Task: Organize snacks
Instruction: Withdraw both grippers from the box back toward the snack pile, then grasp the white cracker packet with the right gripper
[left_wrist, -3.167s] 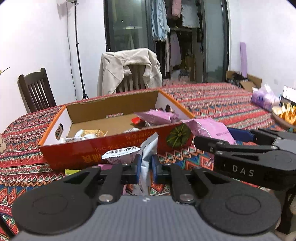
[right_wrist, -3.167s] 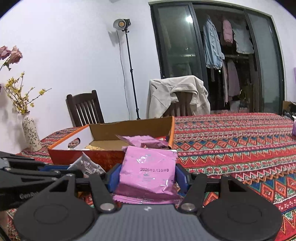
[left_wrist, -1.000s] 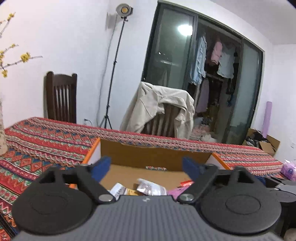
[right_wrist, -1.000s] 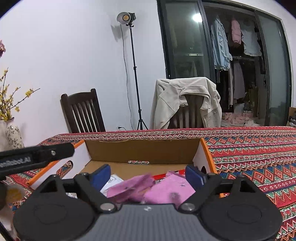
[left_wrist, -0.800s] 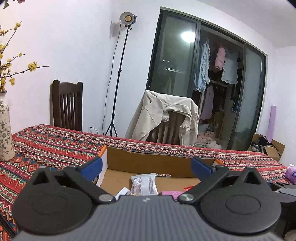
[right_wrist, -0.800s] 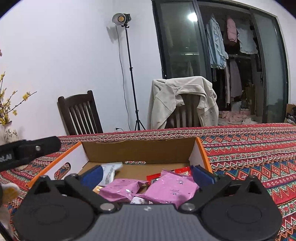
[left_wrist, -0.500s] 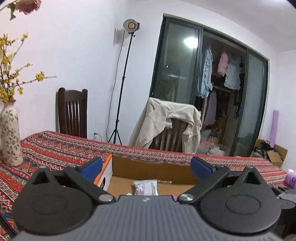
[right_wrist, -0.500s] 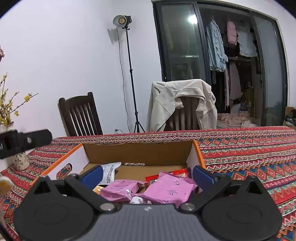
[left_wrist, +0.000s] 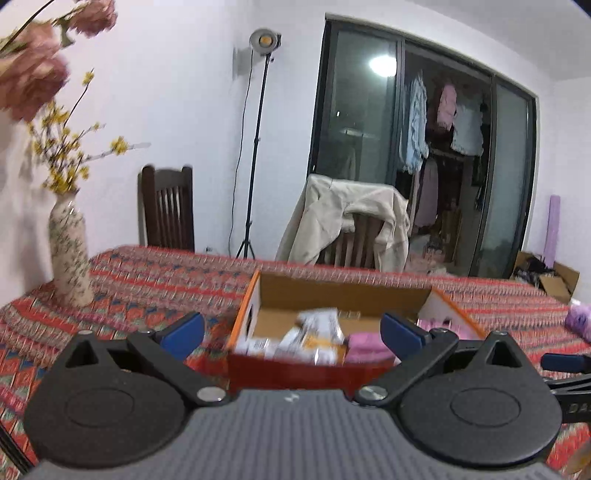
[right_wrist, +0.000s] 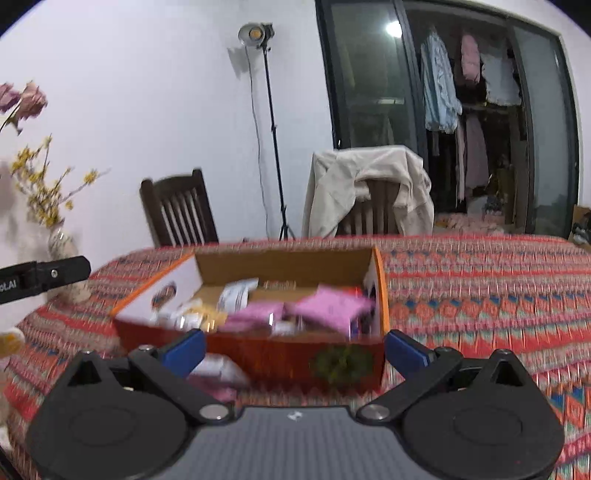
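Note:
An open cardboard box (right_wrist: 280, 354) with a red front wall stands on the patterned tablecloth, and its red front (left_wrist: 295, 373) also shows in the left wrist view. Inside lie pink snack packets (right_wrist: 332, 304), a white packet (right_wrist: 236, 293) and yellowish packets (left_wrist: 317, 334). My right gripper (right_wrist: 293, 349) is open in front of the box with nothing between its blue pads. My left gripper (left_wrist: 291, 332) is open too, nothing in it, short of the box. A pale pink packet (right_wrist: 216, 369) lies on the cloth before the box's front left corner.
A flower vase (left_wrist: 70, 254) stands on the table at the left. Two chairs (right_wrist: 179, 214) are behind the table, one draped with a beige jacket (right_wrist: 369, 184). A light stand (right_wrist: 273, 129) and a glass-door wardrobe are at the back. The left gripper's arm (right_wrist: 44, 278) juts in at the left.
Both grippers let their packets fall into the box, then drew back from it. The box now sits farther away and its red front wall has come into view.

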